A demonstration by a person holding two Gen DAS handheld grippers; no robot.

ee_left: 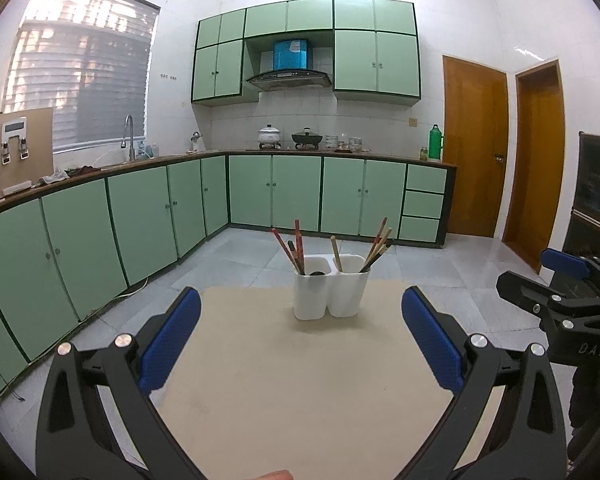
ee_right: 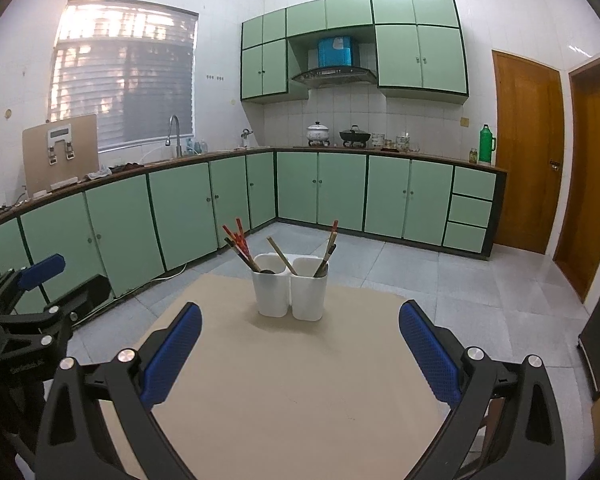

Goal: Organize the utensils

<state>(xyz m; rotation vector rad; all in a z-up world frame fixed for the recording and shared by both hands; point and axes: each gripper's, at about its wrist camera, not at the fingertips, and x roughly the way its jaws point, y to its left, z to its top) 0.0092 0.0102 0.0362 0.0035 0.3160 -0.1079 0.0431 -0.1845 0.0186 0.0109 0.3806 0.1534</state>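
Centrally, on a beige table (ee_left: 300, 380), stood a white two-compartment utensil holder (ee_left: 330, 296), upright, toward the far edge of the tabletop.

Left compartment (ee_left: 310, 300): red chopsticks (ee_left: 297, 240) and dark ones, leaning left; a dark rounded item low inside, too small to identify.

Right compartment (ee_left: 350, 294): one pale wooden chopstick (ee_left: 336, 254) leaning left, and a bundle of brown and dark chopsticks (ee_left: 380, 244) leaning right.

Left gripper (ee_left: 300, 328): jaws spread wide, blue pads facing inward, nothing between them; held above the near part of the table, well short of the holder.

Right gripper (ee_right: 300, 332): jaws likewise wide apart and empty, pointed at the holder from the near side, apart from it.

Surroundings: green kitchen cabinets (ee_left: 148, 216), grey tiled floor (ee_left: 236, 252), wooden doors (ee_left: 476, 152).
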